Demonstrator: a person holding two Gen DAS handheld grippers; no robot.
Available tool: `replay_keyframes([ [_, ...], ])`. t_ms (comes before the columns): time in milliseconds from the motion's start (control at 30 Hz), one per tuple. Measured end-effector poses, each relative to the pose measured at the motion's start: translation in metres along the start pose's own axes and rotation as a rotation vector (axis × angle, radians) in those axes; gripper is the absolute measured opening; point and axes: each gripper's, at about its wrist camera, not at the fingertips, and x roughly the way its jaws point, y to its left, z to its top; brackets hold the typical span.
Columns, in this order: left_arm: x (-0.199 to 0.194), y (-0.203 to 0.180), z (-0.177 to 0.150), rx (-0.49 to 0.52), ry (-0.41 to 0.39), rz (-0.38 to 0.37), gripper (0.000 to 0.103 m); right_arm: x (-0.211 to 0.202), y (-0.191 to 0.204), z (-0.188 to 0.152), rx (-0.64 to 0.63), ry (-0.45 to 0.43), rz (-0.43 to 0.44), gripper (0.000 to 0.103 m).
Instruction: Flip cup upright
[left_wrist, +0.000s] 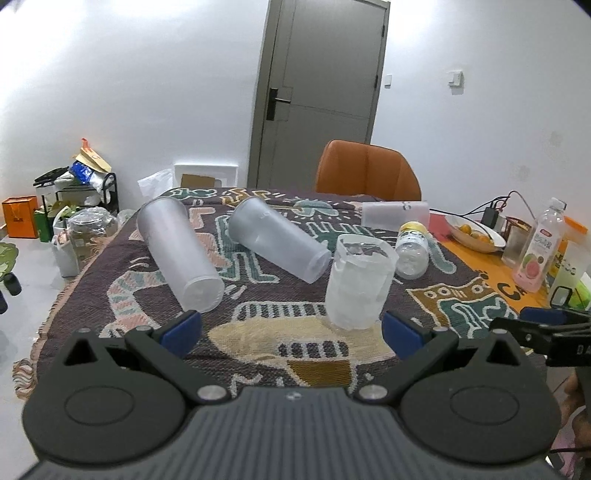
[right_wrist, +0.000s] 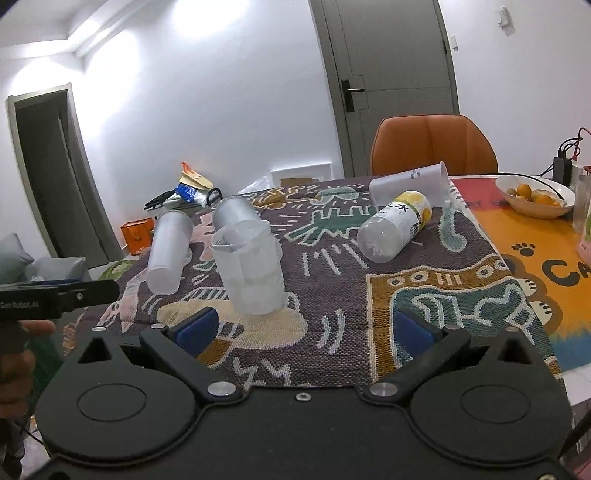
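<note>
A clear cup with a white paper liner (left_wrist: 358, 280) stands upright on the patterned cloth, just beyond my open left gripper (left_wrist: 291, 330). It also shows in the right wrist view (right_wrist: 251, 269), ahead and left of my open right gripper (right_wrist: 304, 330). Two frosted cups lie on their sides: one at the left (left_wrist: 179, 251) (right_wrist: 168, 253), one in the middle (left_wrist: 277, 238) (right_wrist: 234, 212). A third frosted cup (left_wrist: 395, 214) (right_wrist: 410, 184) lies on its side at the far edge. Both grippers are empty.
A plastic bottle (left_wrist: 412, 251) (right_wrist: 395, 225) lies on the cloth. A bowl of oranges (left_wrist: 474, 230) (right_wrist: 533, 195), a pink drink bottle (left_wrist: 537, 251) and cables sit at the right. An orange chair (left_wrist: 367, 171) stands behind the table. Clutter fills the floor at left.
</note>
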Motion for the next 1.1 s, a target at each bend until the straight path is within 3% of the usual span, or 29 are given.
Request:
replay_keyframes([
  [333,-0.0022,0.0036,-0.0009,0.007,-0.004,0.036,0.103,0.0036,0.001,-0.0003,-0.008,0.018,0.023,0.103],
  [1100,-0.0066,0.0081,-0.0045,-0.016,-0.009,0.042,0.103,0.0046,0.0051,-0.0002,-0.03,0.019,0.039,0.103],
])
